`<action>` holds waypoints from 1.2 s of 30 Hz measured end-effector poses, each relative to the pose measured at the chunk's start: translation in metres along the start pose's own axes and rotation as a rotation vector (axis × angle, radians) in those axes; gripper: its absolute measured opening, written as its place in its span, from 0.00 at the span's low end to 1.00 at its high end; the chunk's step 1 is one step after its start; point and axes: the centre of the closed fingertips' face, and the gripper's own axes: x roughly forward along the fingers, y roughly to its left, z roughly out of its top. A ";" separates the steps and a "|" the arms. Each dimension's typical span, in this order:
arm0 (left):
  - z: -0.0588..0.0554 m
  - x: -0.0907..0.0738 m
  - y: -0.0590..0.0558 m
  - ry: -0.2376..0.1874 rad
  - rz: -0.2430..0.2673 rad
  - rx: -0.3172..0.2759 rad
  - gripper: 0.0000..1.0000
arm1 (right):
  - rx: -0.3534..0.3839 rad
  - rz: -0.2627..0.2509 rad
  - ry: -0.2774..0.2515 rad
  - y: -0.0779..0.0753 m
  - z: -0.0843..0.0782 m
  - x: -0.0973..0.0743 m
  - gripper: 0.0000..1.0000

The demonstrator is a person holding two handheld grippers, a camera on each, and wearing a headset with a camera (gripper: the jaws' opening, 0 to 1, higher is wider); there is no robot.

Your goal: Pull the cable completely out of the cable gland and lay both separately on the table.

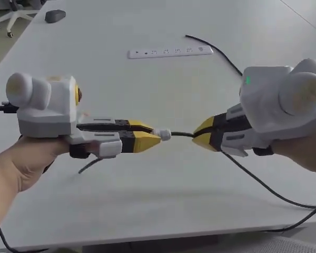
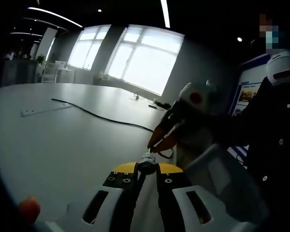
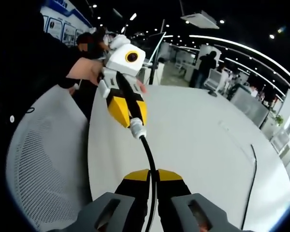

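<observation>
Cable gland (image 1: 164, 135): small, white, ribbed. Lies horizontal at centre of head view, held above table, pinched at jaw tips of left gripper (image 1: 154, 139).
Cable (image 1: 182, 135): thin, black, not yet out of gland. Short, nearly straight run from gland's right end into closed jaws of right gripper (image 1: 198, 137).
Right gripper view: gland above centre, cable running down to bottom centre.

The left hand (image 1: 18, 163) and the right hand (image 1: 304, 152) are holding their grippers level, tips pointing at each other and close together. The left gripper (image 1: 157, 138) is clamping its jaws on the cable gland (image 1: 164, 135), while the right gripper (image 1: 199, 135) is pinching the cable (image 1: 181, 135).
</observation>
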 end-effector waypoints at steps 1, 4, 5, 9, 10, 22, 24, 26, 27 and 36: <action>0.000 -0.001 0.001 -0.003 0.001 -0.001 0.15 | 0.004 -0.007 -0.001 -0.002 -0.002 -0.002 0.00; 0.002 -0.002 0.002 -0.011 0.009 0.003 0.15 | 0.039 -0.034 0.011 -0.008 -0.012 -0.008 0.00; 0.002 -0.002 0.001 -0.011 0.007 0.003 0.15 | 0.047 -0.036 0.014 -0.009 -0.015 -0.009 0.00; 0.000 -0.002 0.001 -0.006 0.010 0.004 0.15 | 0.082 -0.059 0.028 -0.013 -0.029 -0.015 0.00; 0.000 -0.002 0.001 -0.004 0.012 0.005 0.15 | 0.089 -0.065 0.029 -0.014 -0.031 -0.016 0.00; -0.006 -0.005 0.003 0.008 0.021 -0.001 0.15 | 0.173 -0.107 0.087 -0.021 -0.070 -0.026 0.00; -0.006 -0.005 0.002 0.009 0.019 -0.001 0.15 | 0.188 -0.108 0.098 -0.022 -0.076 -0.027 0.00; -0.005 -0.005 0.002 0.008 0.016 -0.002 0.15 | 0.192 -0.115 0.105 -0.024 -0.080 -0.028 0.00; -0.005 -0.005 0.002 0.007 0.017 0.000 0.15 | 0.200 -0.113 0.111 -0.023 -0.083 -0.028 0.00; -0.004 -0.007 0.004 0.004 0.023 0.000 0.15 | 0.166 -0.109 0.118 -0.023 -0.076 -0.025 0.06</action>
